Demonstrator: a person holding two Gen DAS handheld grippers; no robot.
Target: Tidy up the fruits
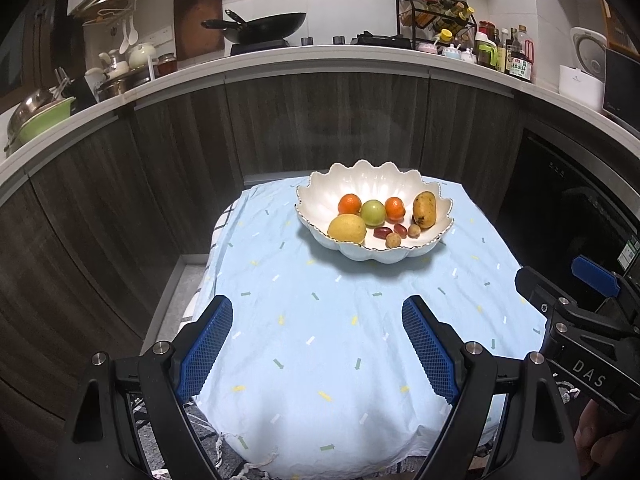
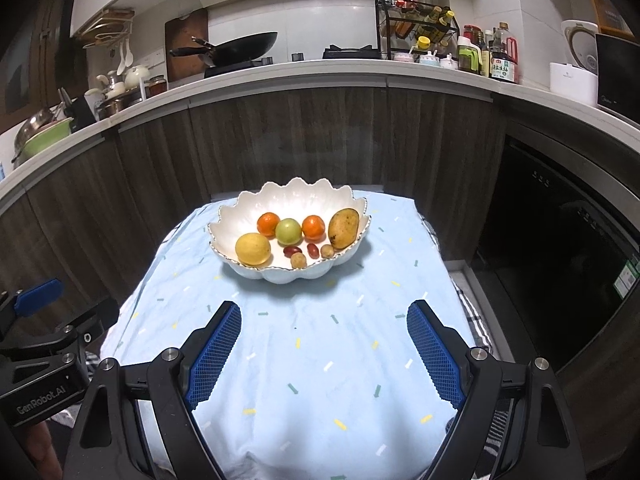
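All fruit in the scalloped bowl [image 2: 244, 208] at 12 o'clock on the cloth-covered counter [image 2: 320, 360]: lemon [image 2: 253, 249], mango [image 2: 343, 227], oranges, small ones. Both sets of jaws spread wide, empty, short of the bowl. Fits sorted or awaiting sorting; no squeezing advised.

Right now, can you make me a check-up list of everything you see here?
Surface: light blue cloth with small arrow marks covers the table.
Job's things: white scalloped bowl holds a lemon, two oranges, a green fruit, a mango and four small fruits.
Clutter: nothing seen on the cloth.
Grippers: left claw open, empty; right claw open, empty.
Cables: nothing seen.
Surroundings: kitchen counter with wok, sauce bottles, dishes.
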